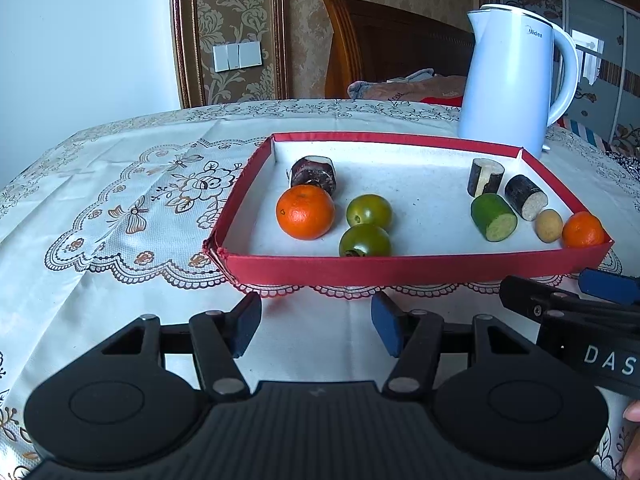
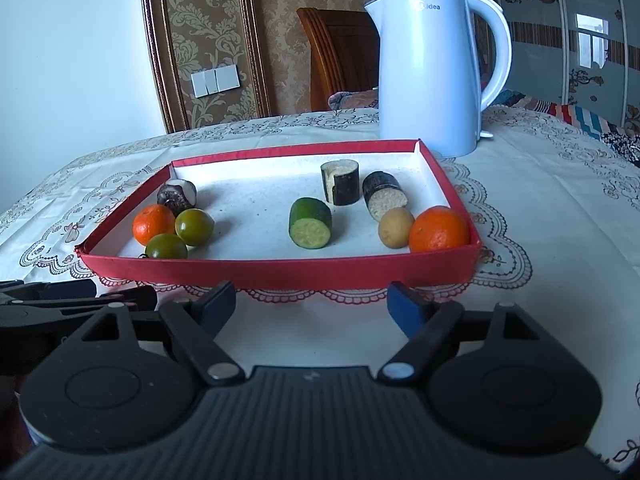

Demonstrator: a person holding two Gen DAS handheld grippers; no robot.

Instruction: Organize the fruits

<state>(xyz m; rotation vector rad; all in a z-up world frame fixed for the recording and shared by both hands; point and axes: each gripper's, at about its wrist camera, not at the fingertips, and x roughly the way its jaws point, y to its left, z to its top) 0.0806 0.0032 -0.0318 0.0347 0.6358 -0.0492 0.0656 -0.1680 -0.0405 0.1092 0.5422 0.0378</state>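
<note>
A red-rimmed tray [image 1: 400, 268] [image 2: 280, 272] lies on the tablecloth. At its left sit an orange [image 1: 305, 211], two green tomatoes [image 1: 369, 211] [image 1: 365, 241] and a dark cane piece [image 1: 313, 173]. At its right lie a cucumber chunk [image 2: 311, 228], two dark cane pieces [image 2: 340, 181] [image 2: 385, 194], a small yellow fruit [image 2: 395, 227] and a second orange [image 2: 439, 229]. My left gripper [image 1: 316, 320] hovers open before the tray's near rim, nothing between its fingers. My right gripper [image 2: 312, 306] is open and wider, also short of the rim and empty.
A white electric kettle [image 1: 508, 80] [image 2: 428, 68] stands just behind the tray's far right corner. A wooden chair back [image 2: 336, 52] and bedding lie beyond the table. The two grippers sit side by side, close together. Bare tablecloth [image 1: 120, 200] stretches left of the tray.
</note>
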